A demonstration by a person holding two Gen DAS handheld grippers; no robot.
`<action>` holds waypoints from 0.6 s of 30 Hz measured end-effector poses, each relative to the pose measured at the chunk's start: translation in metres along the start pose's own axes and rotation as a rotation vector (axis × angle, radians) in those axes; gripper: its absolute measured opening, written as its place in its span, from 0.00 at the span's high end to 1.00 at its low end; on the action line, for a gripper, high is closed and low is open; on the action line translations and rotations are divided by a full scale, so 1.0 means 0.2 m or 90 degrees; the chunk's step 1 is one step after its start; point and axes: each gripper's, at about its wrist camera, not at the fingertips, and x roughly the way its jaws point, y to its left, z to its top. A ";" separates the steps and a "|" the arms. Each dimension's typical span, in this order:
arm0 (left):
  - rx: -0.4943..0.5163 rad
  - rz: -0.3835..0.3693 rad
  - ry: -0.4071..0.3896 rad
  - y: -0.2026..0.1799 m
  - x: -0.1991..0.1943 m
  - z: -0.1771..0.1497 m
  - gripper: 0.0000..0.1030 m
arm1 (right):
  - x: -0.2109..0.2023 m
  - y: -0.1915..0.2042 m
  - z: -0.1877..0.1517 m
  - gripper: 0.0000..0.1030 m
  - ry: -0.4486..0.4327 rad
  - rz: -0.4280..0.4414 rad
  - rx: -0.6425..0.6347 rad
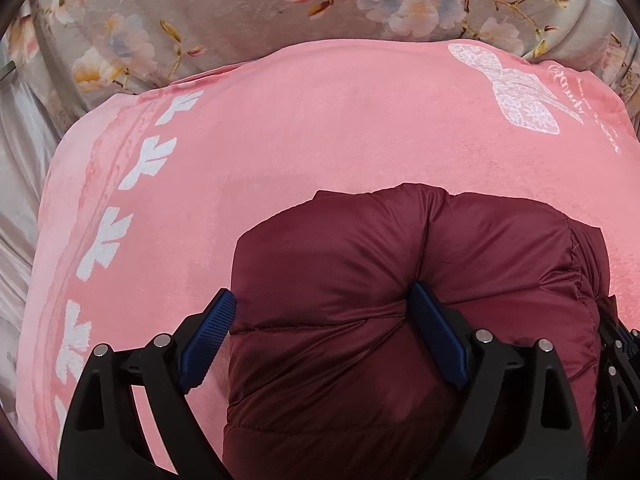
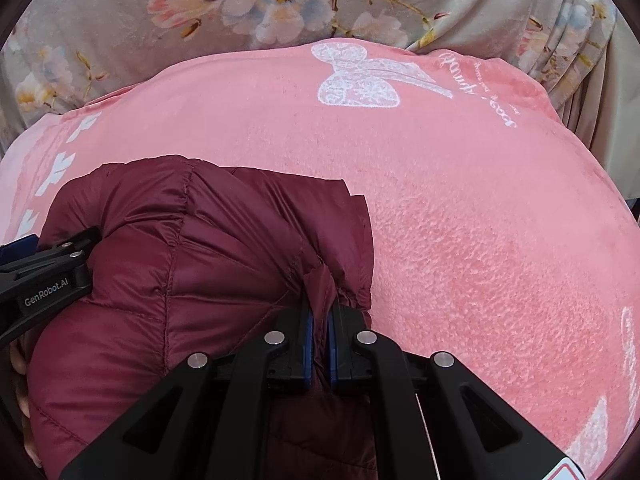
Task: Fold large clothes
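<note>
Floral bedspread [image 1: 224,8]: grey with pale blossoms, runs along the top of both my wrist views, its far edges cut off by the lens.

Pink blanket [image 2: 480,208]: plush, spread over it; white leaf border on the left, white bow print near the top. Script beside the bow is upside down and I cannot read it.

Maroon puffer jacket [image 1: 360,264]: quilted, bunched into a mound on the pink blanket, lower part out of frame in both views.

Left gripper [image 1: 324,320]: jaws spread wide, one blue pad touching the jacket's left side, the other pressed into a crease; nothing pinched. "GenRobot.AI" reads on its arm in my right view.

Right gripper [image 2: 320,344]: jaws nearly closed, clamping a gathered fold of the jacket.
</note>
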 end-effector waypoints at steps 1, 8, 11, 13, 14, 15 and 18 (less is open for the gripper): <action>0.001 0.003 -0.003 0.00 0.00 0.00 0.15 | 0.00 0.00 -0.01 0.96 -0.002 -0.001 0.001; 0.002 0.012 -0.016 -0.02 0.00 -0.02 0.14 | 0.00 -0.01 -0.02 0.96 -0.016 0.006 0.009; 0.004 0.018 -0.022 -0.02 0.00 -0.03 0.14 | 0.00 -0.02 -0.02 0.96 -0.020 0.010 0.013; 0.005 0.020 -0.025 -0.03 0.00 -0.03 0.14 | 0.00 -0.02 -0.02 0.96 -0.022 0.012 0.015; 0.005 0.021 -0.027 -0.03 0.01 -0.03 0.14 | 0.00 -0.02 -0.02 0.96 -0.023 0.013 0.016; 0.006 0.022 -0.028 -0.03 0.01 -0.03 0.14 | 0.00 -0.02 -0.02 0.96 -0.024 0.014 0.017; 0.007 0.026 -0.032 -0.04 0.01 -0.04 0.14 | 0.00 -0.02 -0.03 0.96 -0.026 0.017 0.020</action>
